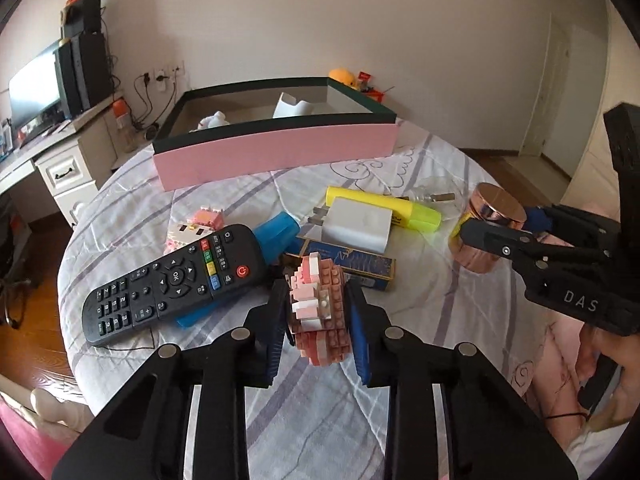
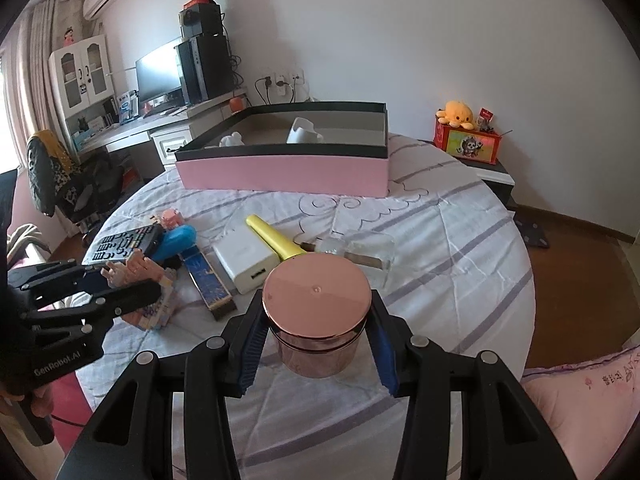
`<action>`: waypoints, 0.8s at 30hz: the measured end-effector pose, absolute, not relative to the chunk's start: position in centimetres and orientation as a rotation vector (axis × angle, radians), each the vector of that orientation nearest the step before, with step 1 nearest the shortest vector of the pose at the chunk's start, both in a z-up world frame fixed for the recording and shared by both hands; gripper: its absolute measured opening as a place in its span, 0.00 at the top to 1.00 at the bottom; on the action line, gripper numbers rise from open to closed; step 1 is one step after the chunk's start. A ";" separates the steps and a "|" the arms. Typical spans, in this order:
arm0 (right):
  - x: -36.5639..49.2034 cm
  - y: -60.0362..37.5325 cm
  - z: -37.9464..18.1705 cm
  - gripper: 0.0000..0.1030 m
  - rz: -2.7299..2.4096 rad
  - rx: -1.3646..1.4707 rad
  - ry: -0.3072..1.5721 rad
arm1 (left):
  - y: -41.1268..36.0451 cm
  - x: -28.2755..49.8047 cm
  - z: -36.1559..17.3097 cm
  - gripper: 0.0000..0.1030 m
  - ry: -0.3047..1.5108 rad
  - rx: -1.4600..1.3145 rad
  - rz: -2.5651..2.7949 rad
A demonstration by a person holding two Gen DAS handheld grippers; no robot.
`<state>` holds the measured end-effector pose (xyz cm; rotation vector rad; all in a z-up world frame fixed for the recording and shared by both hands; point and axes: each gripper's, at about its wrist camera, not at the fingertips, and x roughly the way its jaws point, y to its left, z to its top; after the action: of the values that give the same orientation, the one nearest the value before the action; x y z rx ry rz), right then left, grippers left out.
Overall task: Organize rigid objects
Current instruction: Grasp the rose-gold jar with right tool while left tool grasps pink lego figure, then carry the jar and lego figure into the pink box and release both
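A pink and brown toy-brick figure (image 1: 320, 312) sits between the blue pads of my left gripper (image 1: 316, 286), which press on both its sides just above the bedspread. From the right wrist view the left gripper (image 2: 128, 276) and the brick figure (image 2: 152, 308) show at the left. My right gripper (image 2: 316, 300) is shut on a rose-gold lidded jar (image 2: 316, 292), one pad on each side. In the left wrist view that jar (image 1: 492, 208) stands at the right, with the right gripper (image 1: 496, 224) around it.
A pink box with a dark rim (image 1: 276, 152) stands open at the back, with white items inside. On the bedspread lie a black remote (image 1: 172, 280), a blue case (image 1: 276, 232), a white charger (image 1: 356, 224), a yellow highlighter (image 1: 400, 208), a dark blue carton (image 1: 360, 264) and a second brick figure (image 1: 200, 224).
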<state>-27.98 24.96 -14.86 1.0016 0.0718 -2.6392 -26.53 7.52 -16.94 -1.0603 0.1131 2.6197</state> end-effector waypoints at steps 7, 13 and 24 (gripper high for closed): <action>-27.8 23.7 -14.0 0.53 -2.640 0.980 0.107 | 6.7 -26.0 -15.6 0.72 0.098 -1.016 2.646; -28.0 22.9 -12.9 0.53 -2.640 0.949 0.121 | 5.8 -26.5 -14.0 0.73 0.077 -0.964 2.674; -29.6 21.5 -11.2 0.53 -2.628 0.910 0.160 | 4.8 -27.5 -12.2 0.73 0.053 -0.919 2.688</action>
<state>-29.63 21.45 -11.18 0.9095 0.1601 -2.6284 -27.45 4.82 -12.21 -0.9186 0.0534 2.6883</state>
